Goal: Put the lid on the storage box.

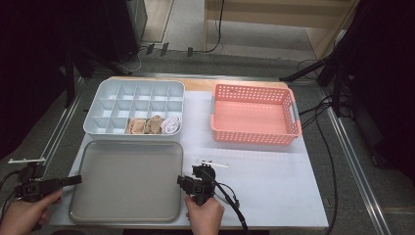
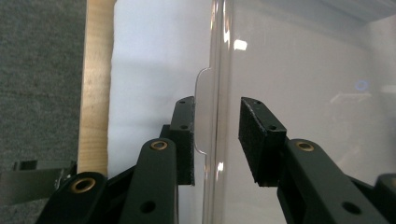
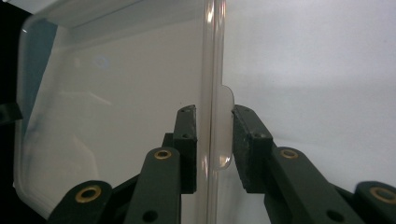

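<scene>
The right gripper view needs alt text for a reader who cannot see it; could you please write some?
Two black jaws of the right gripper straddle the small tab on the rim of a clear plastic lid, close on either side. The lid lies on a white table surface.

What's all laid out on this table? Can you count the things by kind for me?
Clear lid, held at its side edges by the left hand-held gripper and the right hand-held gripper: 1
Divided organizer box: 1
Pink basket: 1
Beige rolled socks: 2
White rolled sock: 1
Thin white stick: 1
Total: 7
</scene>
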Demonstrator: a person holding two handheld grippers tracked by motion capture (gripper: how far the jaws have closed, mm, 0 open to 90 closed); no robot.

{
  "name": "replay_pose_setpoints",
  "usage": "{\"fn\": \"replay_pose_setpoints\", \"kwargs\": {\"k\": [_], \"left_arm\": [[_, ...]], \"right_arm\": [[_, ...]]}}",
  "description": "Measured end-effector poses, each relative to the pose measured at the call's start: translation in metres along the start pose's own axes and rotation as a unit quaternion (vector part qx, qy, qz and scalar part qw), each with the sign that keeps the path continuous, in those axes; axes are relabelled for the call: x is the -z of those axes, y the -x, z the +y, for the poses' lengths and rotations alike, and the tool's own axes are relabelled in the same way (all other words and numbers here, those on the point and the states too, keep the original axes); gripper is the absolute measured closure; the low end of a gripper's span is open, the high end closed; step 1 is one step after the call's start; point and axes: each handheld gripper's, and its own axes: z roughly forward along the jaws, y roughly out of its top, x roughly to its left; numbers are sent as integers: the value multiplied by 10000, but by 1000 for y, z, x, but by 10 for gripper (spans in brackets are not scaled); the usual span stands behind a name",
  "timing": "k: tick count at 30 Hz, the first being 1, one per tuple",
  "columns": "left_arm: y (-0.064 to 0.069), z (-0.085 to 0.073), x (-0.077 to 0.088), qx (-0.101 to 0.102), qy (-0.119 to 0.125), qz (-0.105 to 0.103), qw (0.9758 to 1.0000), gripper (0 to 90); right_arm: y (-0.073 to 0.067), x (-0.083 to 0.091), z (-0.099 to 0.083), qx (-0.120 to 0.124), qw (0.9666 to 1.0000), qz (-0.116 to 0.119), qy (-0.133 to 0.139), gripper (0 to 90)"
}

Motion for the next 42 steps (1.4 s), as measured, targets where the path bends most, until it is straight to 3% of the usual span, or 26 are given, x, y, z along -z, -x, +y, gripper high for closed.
{"fn": "replay_pose_setpoints", "kwargs": {"k": [14,27,34,42], "left_arm": [[17,11,17,-184,256,-34,9995,691],[28,22,20,-289,317,-82,9990,688],[37,36,21,-333,426,-139,9984,690],[43,56,21,-407,486,-158,9979,690]], "right_arm": [[-4,15,10,6,9998,117,165,743],[-10,29,28,213,9990,74,384,741],[-9,33,43,193,9987,100,461,740],[-12,36,66,348,9974,67,623,740]]}}
